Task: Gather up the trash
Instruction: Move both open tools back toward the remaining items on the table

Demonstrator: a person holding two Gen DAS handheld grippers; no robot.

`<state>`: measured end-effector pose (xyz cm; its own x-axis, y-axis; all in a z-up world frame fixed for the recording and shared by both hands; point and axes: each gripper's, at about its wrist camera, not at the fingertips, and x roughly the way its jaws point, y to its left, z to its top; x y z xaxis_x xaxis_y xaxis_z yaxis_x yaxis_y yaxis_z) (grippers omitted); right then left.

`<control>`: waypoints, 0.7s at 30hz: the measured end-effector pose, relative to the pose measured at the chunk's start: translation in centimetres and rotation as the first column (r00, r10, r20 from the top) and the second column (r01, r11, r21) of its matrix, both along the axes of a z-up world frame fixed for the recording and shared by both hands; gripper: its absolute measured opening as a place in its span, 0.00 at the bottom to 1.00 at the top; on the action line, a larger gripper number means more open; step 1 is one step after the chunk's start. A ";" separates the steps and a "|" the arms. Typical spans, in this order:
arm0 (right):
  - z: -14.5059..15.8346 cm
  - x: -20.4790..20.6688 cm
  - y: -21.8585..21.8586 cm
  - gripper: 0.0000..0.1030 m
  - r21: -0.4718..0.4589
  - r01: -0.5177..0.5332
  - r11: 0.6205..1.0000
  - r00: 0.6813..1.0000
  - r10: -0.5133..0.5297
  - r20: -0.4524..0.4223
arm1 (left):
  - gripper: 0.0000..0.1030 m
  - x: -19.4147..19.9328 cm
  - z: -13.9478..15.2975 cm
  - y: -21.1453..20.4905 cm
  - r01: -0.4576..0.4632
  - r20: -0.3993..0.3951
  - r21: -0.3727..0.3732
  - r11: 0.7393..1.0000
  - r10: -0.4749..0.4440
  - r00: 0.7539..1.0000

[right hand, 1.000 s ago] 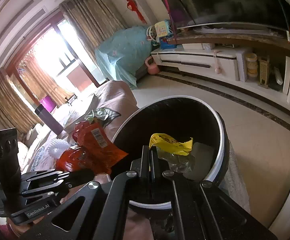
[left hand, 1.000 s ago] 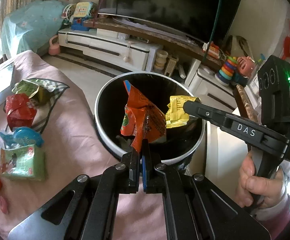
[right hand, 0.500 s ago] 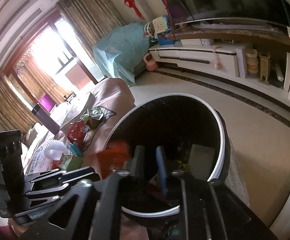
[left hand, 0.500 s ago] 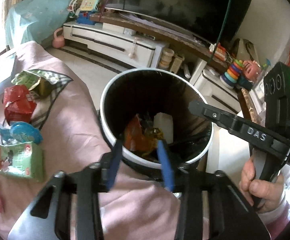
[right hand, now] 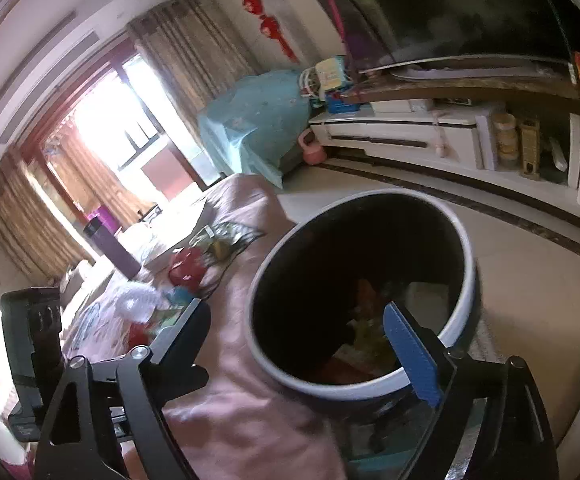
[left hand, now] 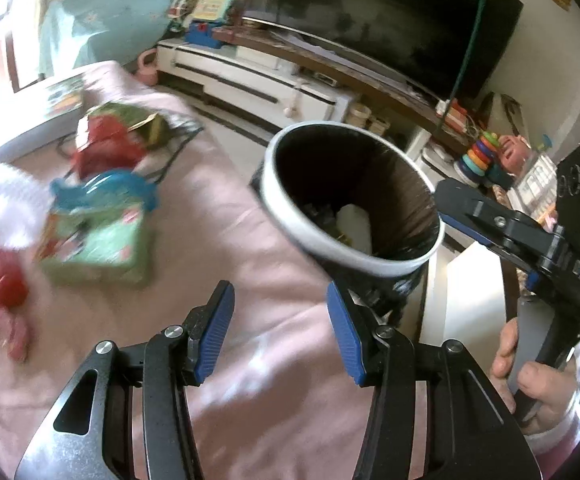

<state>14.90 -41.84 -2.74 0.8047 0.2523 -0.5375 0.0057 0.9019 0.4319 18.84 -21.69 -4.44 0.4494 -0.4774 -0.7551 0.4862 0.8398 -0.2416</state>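
Now both wrappers dropped into trash bin (left hand: 386,266), left gripper (left hand: 280,332) reopened

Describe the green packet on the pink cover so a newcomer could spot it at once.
Start at the round white-rimmed trash bin; the pink cover spreads to its left. The green packet lies flat there, just in front of the blue wrapper, the only pale green, squarish pack.

white-rimmed black bin (left hand: 350,216) holds wrappers (right hand: 366,300), seemingly orange.

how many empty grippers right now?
2. Left gripper is open over the pink cloth; right gripper is open at the trash bin rim. Neither holds anything.
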 end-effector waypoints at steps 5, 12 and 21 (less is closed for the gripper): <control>-0.1 -0.4 3.3 0.90 -0.017 -0.065 0.998 0.998 0.066 0.007 | 0.48 -0.8 -0.4 4.0 -0.070 -0.007 -0.008 0.998 0.070 0.998; -0.9 0.1 8.6 0.90 -0.065 -0.183 0.981 0.983 0.182 -0.017 | 0.52 -1.5 -0.8 9.0 -0.155 -0.005 -0.013 0.988 0.155 0.988; -1.8 0.9 13.3 0.90 -0.113 -0.294 0.949 0.956 0.289 -0.054 | 0.53 -1.3 -1.3 14.4 -0.263 -0.021 -0.038 0.964 0.263 0.965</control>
<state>15.80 -28.55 -4.52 0.6851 0.4055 -0.6052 -0.2515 0.9113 0.3259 17.52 -7.28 -5.75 0.5514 -0.3737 -0.7459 0.2455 0.9271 -0.2831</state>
